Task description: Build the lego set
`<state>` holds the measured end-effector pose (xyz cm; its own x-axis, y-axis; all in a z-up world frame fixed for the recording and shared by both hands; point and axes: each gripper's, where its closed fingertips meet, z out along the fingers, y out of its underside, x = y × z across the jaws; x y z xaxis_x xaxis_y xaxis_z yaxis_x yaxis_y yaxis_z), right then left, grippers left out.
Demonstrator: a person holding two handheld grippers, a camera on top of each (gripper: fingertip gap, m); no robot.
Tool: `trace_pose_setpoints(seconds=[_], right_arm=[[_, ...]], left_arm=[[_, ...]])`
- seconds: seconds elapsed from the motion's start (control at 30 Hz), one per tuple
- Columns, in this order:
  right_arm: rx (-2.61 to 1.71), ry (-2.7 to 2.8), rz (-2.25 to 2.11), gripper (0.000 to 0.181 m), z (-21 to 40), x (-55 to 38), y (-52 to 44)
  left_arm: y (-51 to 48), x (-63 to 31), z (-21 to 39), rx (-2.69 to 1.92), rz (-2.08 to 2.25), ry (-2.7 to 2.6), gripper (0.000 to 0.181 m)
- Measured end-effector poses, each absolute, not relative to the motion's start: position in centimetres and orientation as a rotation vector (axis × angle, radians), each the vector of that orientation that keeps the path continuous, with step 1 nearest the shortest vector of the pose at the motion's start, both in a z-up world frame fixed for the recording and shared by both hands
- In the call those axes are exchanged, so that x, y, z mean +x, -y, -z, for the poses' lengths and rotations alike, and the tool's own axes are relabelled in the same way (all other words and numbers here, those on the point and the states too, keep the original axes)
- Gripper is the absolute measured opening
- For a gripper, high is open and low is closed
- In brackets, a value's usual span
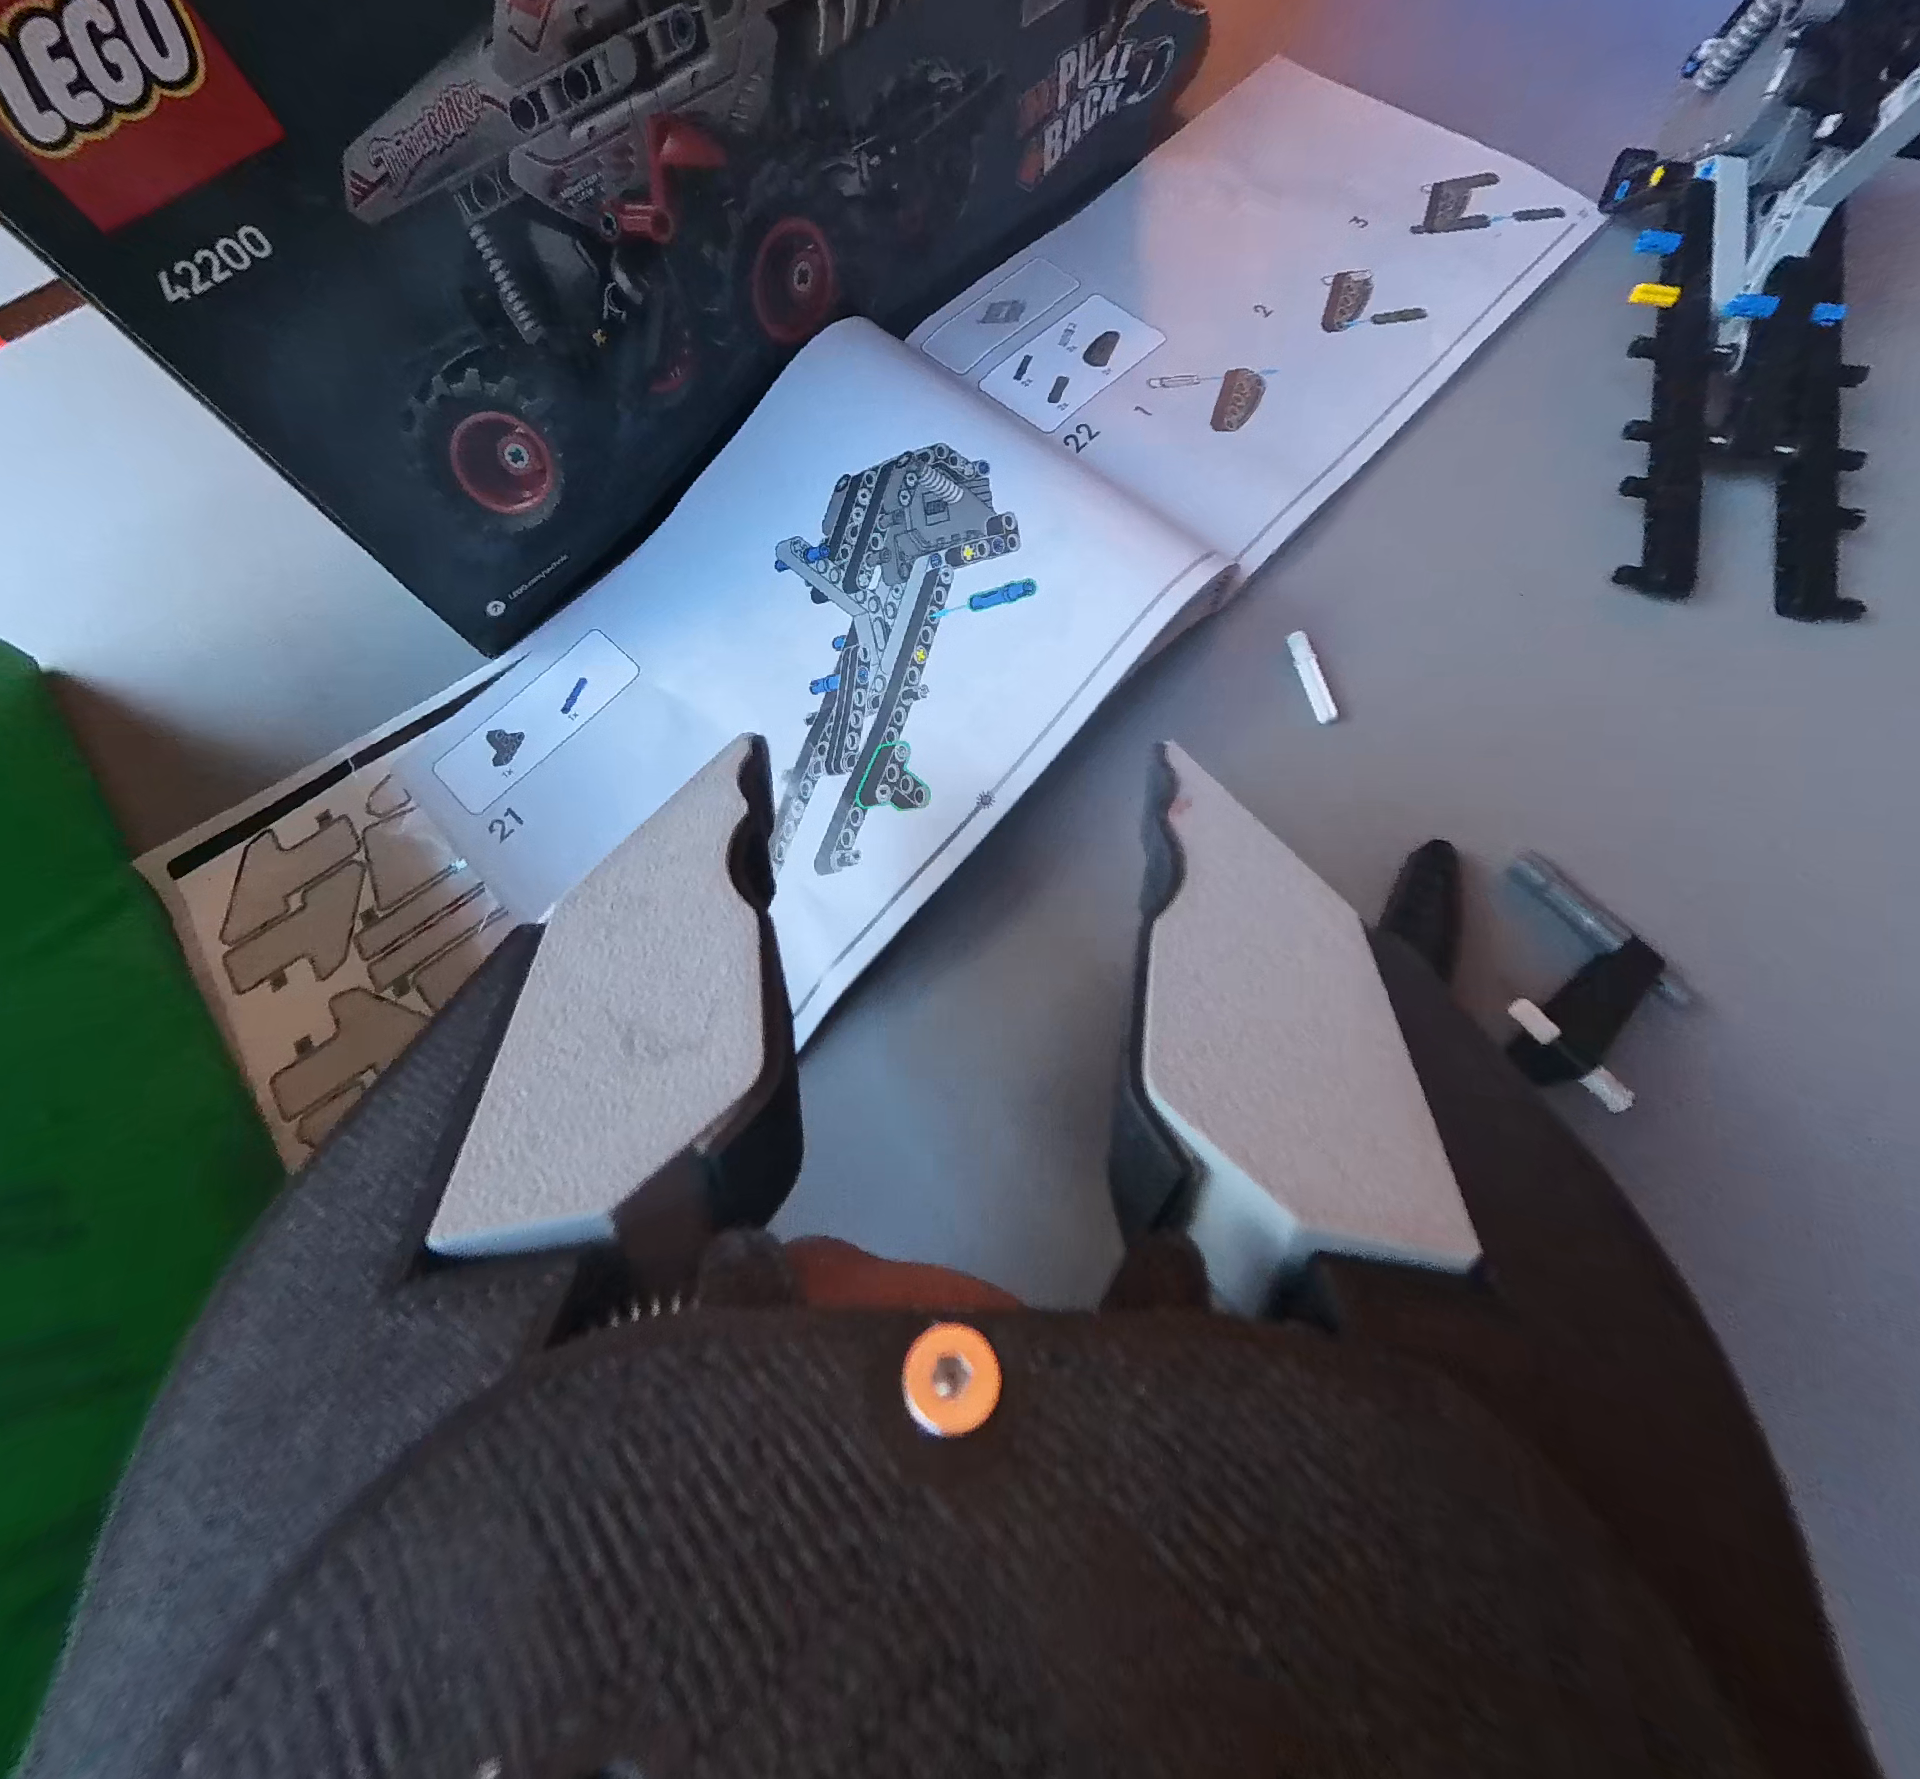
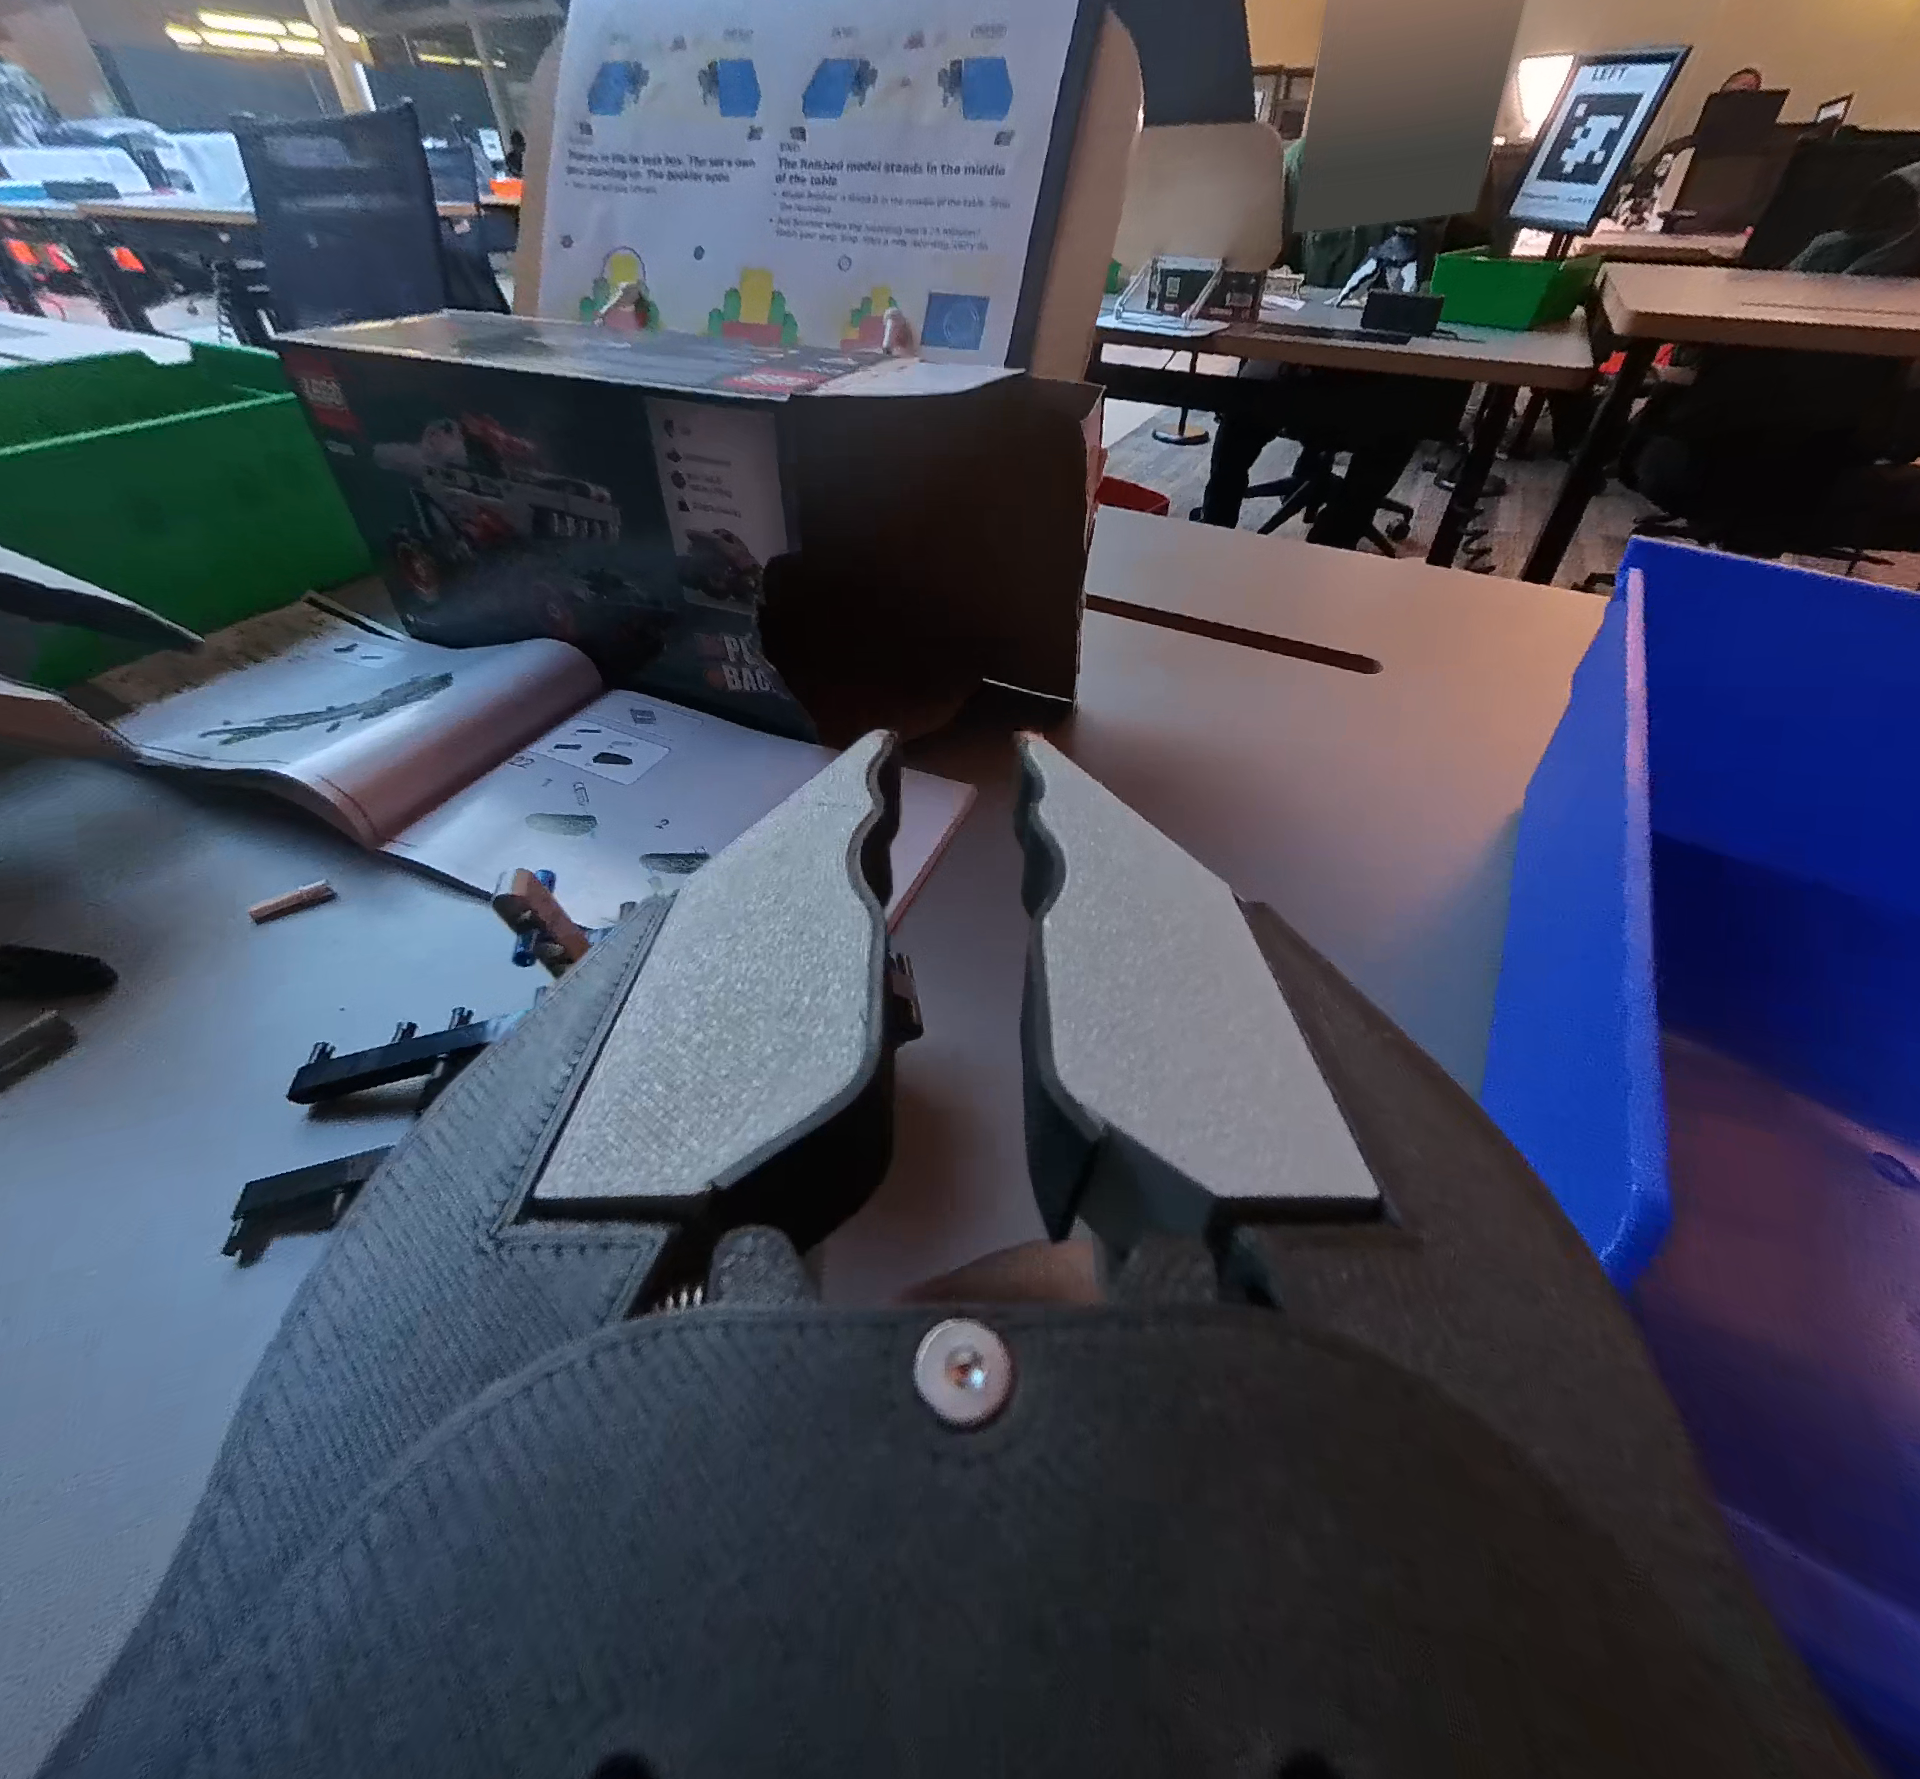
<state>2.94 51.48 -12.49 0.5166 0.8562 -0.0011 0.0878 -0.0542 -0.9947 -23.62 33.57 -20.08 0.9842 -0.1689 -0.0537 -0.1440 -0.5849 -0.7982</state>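
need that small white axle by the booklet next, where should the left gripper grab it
Grip the white axle across its middle, coming straight down from above. It lies flat on the table, alone beside the booklet, so its long sides are free. Turn the open left gripper so its fingers straddle the thin width.

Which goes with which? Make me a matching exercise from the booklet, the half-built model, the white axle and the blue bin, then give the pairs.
1 booklet
2 half-built model
3 white axle
4 blue bin

A lies alone on bare table
B lies open
C black beams with blue pins
D right of the right gripper

Pairs: 1-B, 2-C, 3-A, 4-D
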Motion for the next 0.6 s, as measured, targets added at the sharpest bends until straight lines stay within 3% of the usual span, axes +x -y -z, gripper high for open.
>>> trace_pose_setpoints(seconds=[0.6], right_arm=[[-1.529,0.876,-0.755,0.016,13.3,2.4,-51.4]], left_arm=[[-33.0,-23.6,20.2,-2.203,-0.005,-0.251,0.07]])
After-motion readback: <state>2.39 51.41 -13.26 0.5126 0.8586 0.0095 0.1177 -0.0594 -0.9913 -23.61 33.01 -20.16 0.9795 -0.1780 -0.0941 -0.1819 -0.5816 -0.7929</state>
